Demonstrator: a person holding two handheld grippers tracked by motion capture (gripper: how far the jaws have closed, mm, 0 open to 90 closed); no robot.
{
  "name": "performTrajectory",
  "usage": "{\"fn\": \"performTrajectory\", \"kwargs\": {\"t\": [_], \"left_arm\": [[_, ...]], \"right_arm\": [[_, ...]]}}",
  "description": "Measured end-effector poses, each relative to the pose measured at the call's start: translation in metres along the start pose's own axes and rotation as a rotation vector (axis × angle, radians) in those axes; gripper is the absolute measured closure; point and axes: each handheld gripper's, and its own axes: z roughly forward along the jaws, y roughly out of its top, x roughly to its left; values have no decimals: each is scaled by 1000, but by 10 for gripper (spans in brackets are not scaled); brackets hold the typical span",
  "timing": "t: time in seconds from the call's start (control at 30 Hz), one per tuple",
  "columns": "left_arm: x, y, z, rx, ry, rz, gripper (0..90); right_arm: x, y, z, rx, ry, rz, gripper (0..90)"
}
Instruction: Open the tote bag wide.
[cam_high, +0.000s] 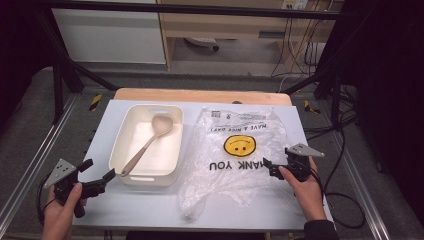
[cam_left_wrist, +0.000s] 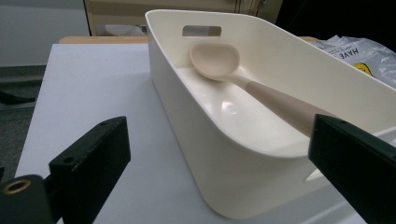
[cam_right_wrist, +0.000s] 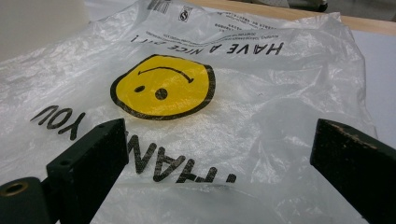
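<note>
Left gripper (cam_high: 98, 176) jaws released near tub (cam_high: 131, 131) (spoon (cam_high: 149, 142) inside); right gripper (cam_high: 276, 166) jaws released over bag (cam_high: 235, 165).

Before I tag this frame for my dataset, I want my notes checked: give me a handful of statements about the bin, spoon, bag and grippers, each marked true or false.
1. The spoon lies inside the white bin. True.
2. The plastic bag sits on the left side of the bin. False: in the high view it lies to the bin's right.
3. The left gripper is clamped on the spoon's handle. False: its jaws stand open near the bin's corner, holding nothing.
4. The right gripper stands open at the bag's right edge. True.
5. The bag shows a yellow smiley face. True.
6. The bin is tipped on its side. False: it stands upright on the table.
</note>
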Motion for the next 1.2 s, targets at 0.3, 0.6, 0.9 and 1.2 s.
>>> {"fn": "performTrajectory", "kwargs": {"t": [0.3,0.6,0.9,1.2], "left_arm": [[4,0,-3,-16,27,-21,55],[4,0,-3,-17,48,-12,54],[6,0,-2,-8,51,-15,54],[7,0,-2,-10,56,-17,55]], "right_arm": [[-8,27,5,-23,-35,-17,59],[-32,40,17,-8,-93,-9,70],[-54,21,21,41,-118,38,73],[-73,3,20,88,-139,84,97]]}}
